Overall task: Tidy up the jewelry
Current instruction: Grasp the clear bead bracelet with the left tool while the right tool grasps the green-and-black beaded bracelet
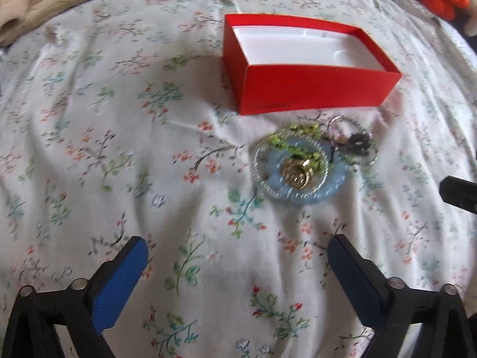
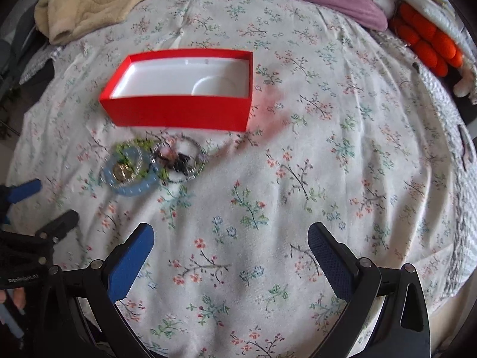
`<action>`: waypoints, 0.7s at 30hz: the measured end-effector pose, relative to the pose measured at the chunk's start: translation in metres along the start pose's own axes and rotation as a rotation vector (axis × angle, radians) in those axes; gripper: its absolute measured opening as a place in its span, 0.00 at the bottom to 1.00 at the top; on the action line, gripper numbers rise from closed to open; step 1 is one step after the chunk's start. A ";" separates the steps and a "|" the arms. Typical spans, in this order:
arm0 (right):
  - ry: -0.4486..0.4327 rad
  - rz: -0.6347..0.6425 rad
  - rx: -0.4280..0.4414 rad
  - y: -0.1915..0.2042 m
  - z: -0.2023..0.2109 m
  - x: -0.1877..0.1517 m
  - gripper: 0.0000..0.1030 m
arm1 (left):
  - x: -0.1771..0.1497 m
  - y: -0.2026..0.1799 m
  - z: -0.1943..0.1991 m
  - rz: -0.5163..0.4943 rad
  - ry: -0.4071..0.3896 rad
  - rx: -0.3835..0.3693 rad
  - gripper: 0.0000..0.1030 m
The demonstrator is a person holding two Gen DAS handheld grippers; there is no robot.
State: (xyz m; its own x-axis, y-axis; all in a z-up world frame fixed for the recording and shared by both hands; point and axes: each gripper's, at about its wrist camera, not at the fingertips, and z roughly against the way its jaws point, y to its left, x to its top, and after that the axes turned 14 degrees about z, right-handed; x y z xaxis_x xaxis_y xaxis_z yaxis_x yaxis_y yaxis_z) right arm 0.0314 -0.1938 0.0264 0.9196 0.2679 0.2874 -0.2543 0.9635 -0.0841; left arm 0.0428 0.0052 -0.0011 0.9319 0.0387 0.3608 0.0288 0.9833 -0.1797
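Both grippers, left (image 1: 237, 264) and right (image 2: 231, 249), have fingers wide apart over the bed (image 2: 298, 179); jewelry pile (image 2: 149, 164) sits just near the red box (image 2: 179, 116), nothing grabbed.

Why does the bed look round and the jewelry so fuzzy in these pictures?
Both views: fisheye lenses bulge the flowered sheet. Left wrist view: the jewelry pile and red box are smeared, likely by motion. Right wrist view: sharper, though the jewelry is still soft, with a pink glow beside the box.
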 end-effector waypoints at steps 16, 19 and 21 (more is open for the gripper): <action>0.016 -0.060 0.138 -0.020 -0.046 0.040 0.72 | 0.041 0.001 -0.043 0.075 0.108 -0.150 0.38; 0.031 -0.045 0.137 -0.018 -0.056 0.049 0.58 | 0.047 0.001 -0.052 0.076 0.109 -0.125 0.29; 0.041 -0.042 0.137 -0.018 -0.064 0.055 0.49 | 0.053 -0.001 -0.058 0.068 0.110 -0.112 0.23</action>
State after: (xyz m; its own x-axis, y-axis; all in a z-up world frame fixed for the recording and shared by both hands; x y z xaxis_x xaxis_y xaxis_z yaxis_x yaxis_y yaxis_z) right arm 0.1054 -0.1966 -0.0173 0.9410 0.2297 0.2485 -0.2513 0.9661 0.0588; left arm 0.1126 -0.0037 -0.0347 0.9668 0.0789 0.2429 -0.0015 0.9528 -0.3036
